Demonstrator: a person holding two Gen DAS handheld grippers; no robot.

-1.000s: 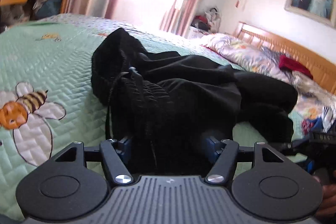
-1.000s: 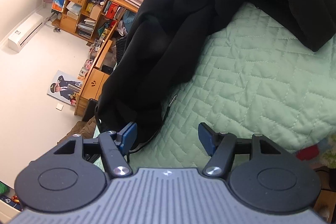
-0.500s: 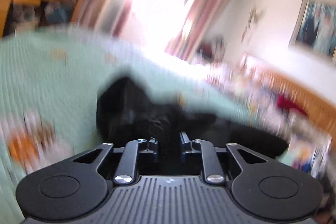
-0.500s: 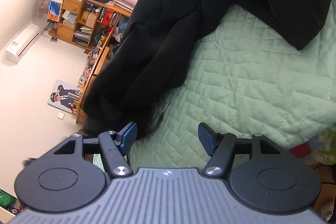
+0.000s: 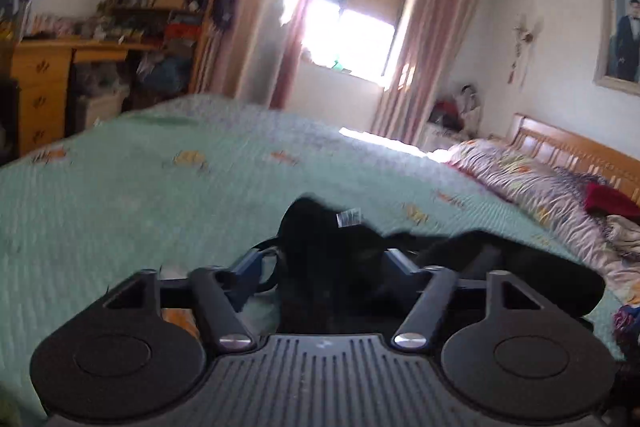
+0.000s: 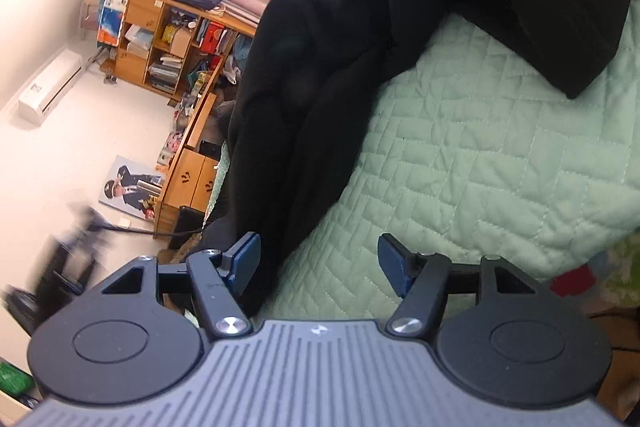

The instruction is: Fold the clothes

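Note:
A black garment [image 5: 320,239] lies bunched on the pale green quilt [image 5: 160,187], a white tag [image 5: 349,218] showing at its top. My left gripper [image 5: 324,265] hovers right over the heap; its jaws are opening wide, a fold of black cloth stands between them, and the pads are not pressing on it. In the right wrist view the same garment [image 6: 320,67] drapes across the quilt [image 6: 480,167] and over the bed's edge. My right gripper [image 6: 320,263] is open just above the quilt, with the cloth's edge beside its left finger [image 6: 246,259].
A wooden bookshelf and desk [image 5: 80,67] stand beyond the bed's far left side. A curtained window [image 5: 360,27] is straight ahead. A wooden headboard [image 5: 580,159], floral bedding [image 5: 520,179] and a red cloth [image 5: 608,199] lie to the right.
The left gripper shut on the black cloth, rose and tipped up, and its jaws now stand wide apart. The garment sits lower in its view. The right gripper has hardly moved.

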